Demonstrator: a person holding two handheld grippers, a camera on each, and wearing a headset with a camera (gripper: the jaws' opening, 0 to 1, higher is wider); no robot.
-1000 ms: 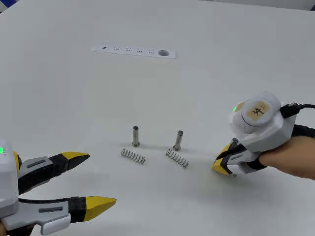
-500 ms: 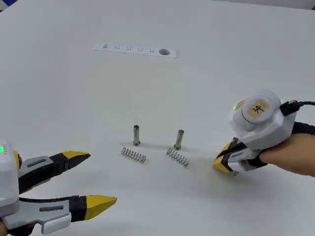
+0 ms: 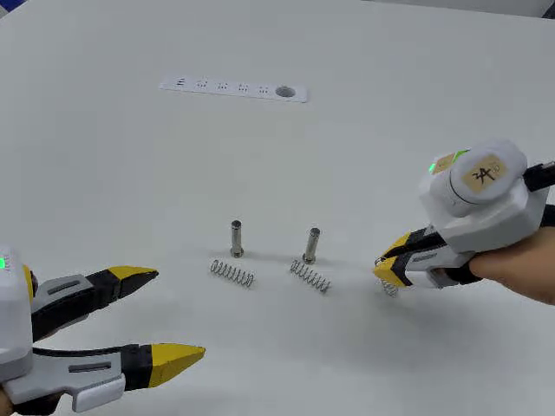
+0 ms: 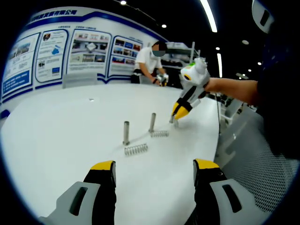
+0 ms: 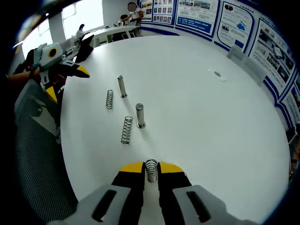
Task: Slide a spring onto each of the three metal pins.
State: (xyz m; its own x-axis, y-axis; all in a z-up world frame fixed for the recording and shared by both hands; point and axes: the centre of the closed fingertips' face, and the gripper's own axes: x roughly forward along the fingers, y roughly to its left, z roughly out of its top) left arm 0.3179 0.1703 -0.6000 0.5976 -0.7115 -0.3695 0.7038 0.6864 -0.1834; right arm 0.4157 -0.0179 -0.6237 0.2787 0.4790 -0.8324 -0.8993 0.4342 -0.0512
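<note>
In the head view, a short upright steel pin (image 3: 237, 238) and a second steel pin (image 3: 311, 245) are seen side by side on the white tabletop (image 3: 104, 173). A first coiled wire spring (image 3: 231, 274) lies just in front of the one and a second coiled wire spring (image 3: 310, 276) just in front of the other. The yellow-tipped right gripper (image 3: 388, 265) is seen to their right, clenched on what appears to be a third coil spring (image 3: 389, 287) hanging close above the table. The yellow-tipped left gripper (image 3: 170, 315) is seen at the lower left, jaws spread wide with nothing between them. A flat white power strip (image 3: 232, 89) lies farther back. In the left gripper view, both pins and both lying springs are framed between the parted jaws, with the right gripper beyond them and a person (image 4: 150, 61) at a far bench. In the right gripper view, the third coil spring is seen pinched upright between the closed tips, well apart from the pins ahead.
</note>
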